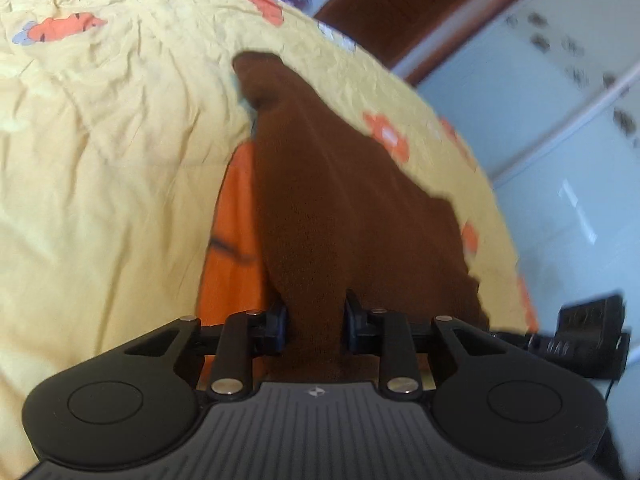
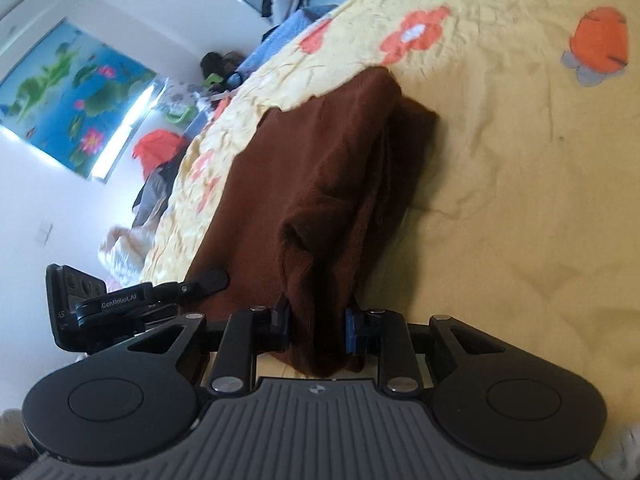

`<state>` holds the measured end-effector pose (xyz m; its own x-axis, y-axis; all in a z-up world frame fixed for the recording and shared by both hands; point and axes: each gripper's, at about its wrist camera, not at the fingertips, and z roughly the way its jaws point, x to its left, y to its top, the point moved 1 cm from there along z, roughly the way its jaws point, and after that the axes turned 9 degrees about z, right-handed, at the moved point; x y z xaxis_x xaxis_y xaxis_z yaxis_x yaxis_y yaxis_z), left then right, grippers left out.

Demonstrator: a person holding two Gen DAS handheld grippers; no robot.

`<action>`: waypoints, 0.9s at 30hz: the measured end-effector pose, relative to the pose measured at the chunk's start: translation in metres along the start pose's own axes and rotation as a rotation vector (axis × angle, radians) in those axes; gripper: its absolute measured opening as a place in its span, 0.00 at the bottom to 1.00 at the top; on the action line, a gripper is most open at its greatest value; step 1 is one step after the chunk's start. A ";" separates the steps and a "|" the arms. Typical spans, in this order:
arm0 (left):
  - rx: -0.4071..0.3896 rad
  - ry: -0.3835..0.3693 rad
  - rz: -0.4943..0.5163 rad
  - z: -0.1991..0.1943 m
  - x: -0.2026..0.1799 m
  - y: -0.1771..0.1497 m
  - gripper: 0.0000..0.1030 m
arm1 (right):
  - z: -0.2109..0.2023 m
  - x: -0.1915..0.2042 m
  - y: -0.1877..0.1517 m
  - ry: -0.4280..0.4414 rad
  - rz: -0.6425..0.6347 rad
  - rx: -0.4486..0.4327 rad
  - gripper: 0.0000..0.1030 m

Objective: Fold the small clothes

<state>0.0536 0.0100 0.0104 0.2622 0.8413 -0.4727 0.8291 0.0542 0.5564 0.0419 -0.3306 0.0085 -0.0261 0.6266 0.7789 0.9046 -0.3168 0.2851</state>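
A brown garment (image 1: 344, 200) lies on a bed whose wrinkled yellow sheet (image 1: 120, 168) is printed with orange and white flowers; the near edge of the cloth is bunched up. The left gripper (image 1: 316, 320) has its fingers clamped on one part of that edge, the right gripper (image 2: 318, 326) clamped on another, with folds gathered between its pads. Beside the garment, in the left view, an orange patch (image 1: 232, 240) shows on the bed. Beyond the bed stand a pale blue wardrobe (image 1: 540, 128) and a brown door (image 1: 404, 8). The right view shows a white wall with a lotus picture (image 2: 76, 100) and heaps of clothes (image 2: 160, 160) along the bedside.
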 end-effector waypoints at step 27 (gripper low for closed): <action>-0.205 0.139 0.326 0.029 -0.065 -0.011 0.75 | 0.239 0.092 0.143 0.035 0.007 0.082 0.22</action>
<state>0.0418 -0.0603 0.0151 0.4146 0.8958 -0.1599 0.5943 -0.1335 0.7931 0.2702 -0.1477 -0.0123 -0.0329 0.5990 0.8001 0.9367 -0.2608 0.2338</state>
